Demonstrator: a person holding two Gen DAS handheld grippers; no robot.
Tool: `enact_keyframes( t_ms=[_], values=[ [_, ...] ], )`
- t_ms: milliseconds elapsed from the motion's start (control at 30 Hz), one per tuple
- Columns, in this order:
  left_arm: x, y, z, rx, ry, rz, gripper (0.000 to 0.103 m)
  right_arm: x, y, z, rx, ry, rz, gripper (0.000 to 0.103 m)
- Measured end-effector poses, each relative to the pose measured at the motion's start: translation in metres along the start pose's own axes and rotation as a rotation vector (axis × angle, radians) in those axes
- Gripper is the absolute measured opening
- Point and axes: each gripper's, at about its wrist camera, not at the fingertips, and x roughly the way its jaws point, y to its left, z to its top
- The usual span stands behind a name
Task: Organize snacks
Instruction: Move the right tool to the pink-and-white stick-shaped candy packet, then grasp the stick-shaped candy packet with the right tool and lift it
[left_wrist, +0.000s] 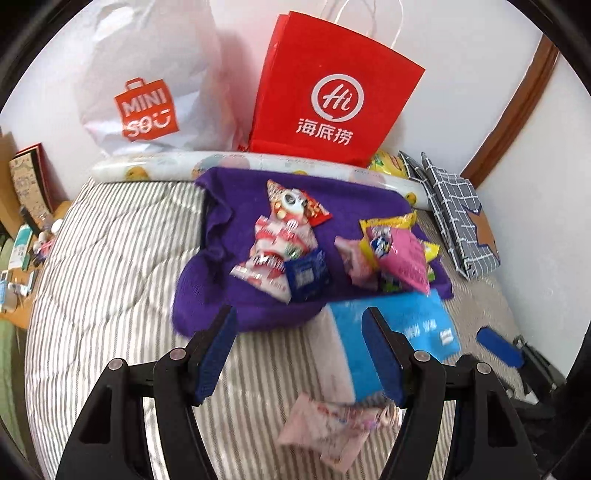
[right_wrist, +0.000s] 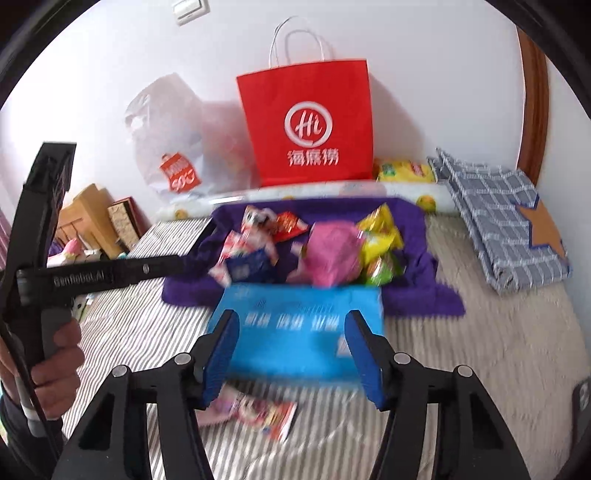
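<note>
While both sets of jaws hang spread and empty over the striped bed (left_wrist: 110, 258), the left gripper (left_wrist: 299, 354) and right gripper (right_wrist: 291, 354) face snacks (left_wrist: 291, 236) heaped on a purple cloth (left_wrist: 229, 295), beyond a blue box (right_wrist: 295, 332).

Motion blur smears the blue packet's (right_wrist: 295, 332) print and the pink wrapper (left_wrist: 325, 424).

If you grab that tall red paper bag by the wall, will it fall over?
Probably easily. The red paper bag stands tall and narrow, propped against the wall, so a push near its top would likely tip it. Its flat, uncreased sides suggest stiff paper, probably light; its contents are hidden.
</note>
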Motion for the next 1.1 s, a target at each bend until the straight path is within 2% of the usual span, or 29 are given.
enact_keyframes(
  t_ms=[167,300,633,967,1100],
  values=[
    [-0.014,0.012,-0.018,-0.013,-0.005,0.015,0.069,0.013,0.014,-0.025,0.013,0.085,0.112,0.055],
    [-0.024,0.025,-0.032,-0.025,-0.011,0.026,0.069,0.020,0.031,-0.035,-0.048,0.094,0.136,0.055],
    [-0.038,0.041,-0.052,0.006,-0.031,0.069,0.069,0.060,0.046,-0.040,-0.141,0.185,0.106,0.057],
    [-0.040,0.043,-0.059,-0.011,-0.025,0.027,0.069,0.067,0.060,-0.045,-0.288,0.200,0.048,0.059],
    [-0.045,0.041,-0.062,-0.002,-0.026,0.026,0.069,0.073,0.055,-0.041,-0.247,0.217,0.058,0.059]
  ],
)
